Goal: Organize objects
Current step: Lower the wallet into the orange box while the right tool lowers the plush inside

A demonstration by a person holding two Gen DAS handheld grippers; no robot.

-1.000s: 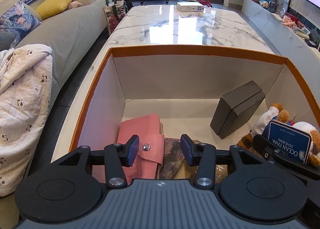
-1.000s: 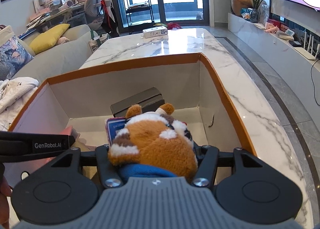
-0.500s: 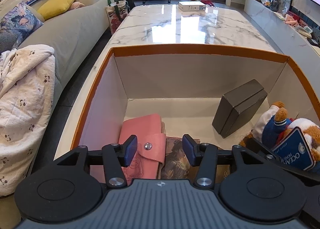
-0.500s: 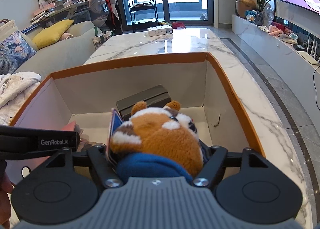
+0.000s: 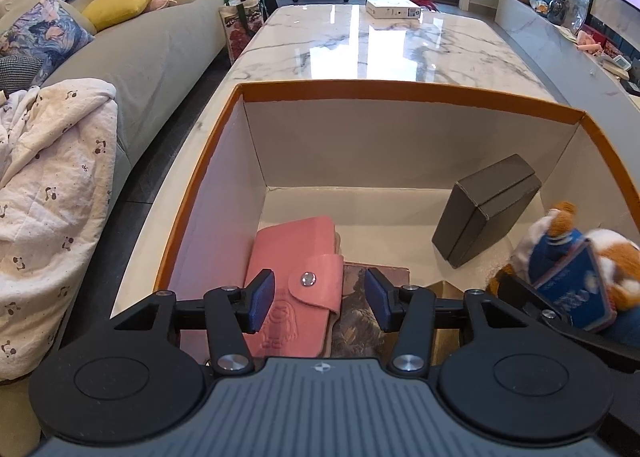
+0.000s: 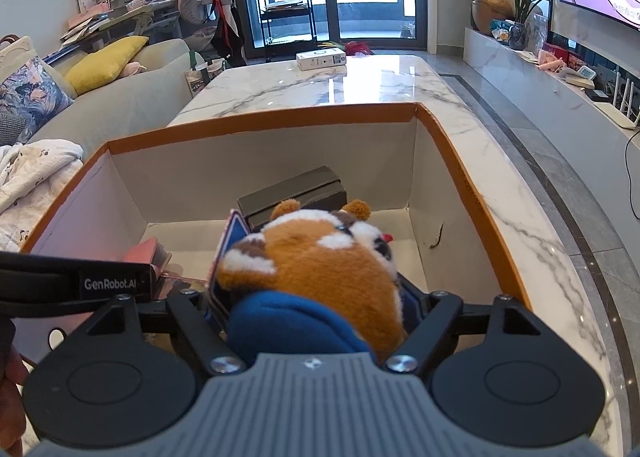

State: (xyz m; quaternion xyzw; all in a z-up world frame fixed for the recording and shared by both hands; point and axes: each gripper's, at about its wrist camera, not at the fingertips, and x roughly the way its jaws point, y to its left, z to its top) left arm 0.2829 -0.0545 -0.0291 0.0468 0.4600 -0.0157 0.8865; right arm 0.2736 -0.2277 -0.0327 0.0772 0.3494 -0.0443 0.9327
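The right gripper [image 6: 316,309] is clamped on the plush toy [image 6: 320,269], held just over the box [image 6: 280,121] near its right wall. The left gripper [image 5: 320,299] hangs open and empty above the pink wallet [image 5: 296,281]. Let go early, I reckon, and the toy could tumble against the grey case [image 5: 484,209].

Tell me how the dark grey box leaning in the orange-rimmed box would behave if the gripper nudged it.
The dark grey box looks rigid, with crisp edges, so it would probably slide or pivot rather than deform. It stands tilted inside the orange-rimmed box, so a light push may tip it flat. A seam suggests a lid that might shift.
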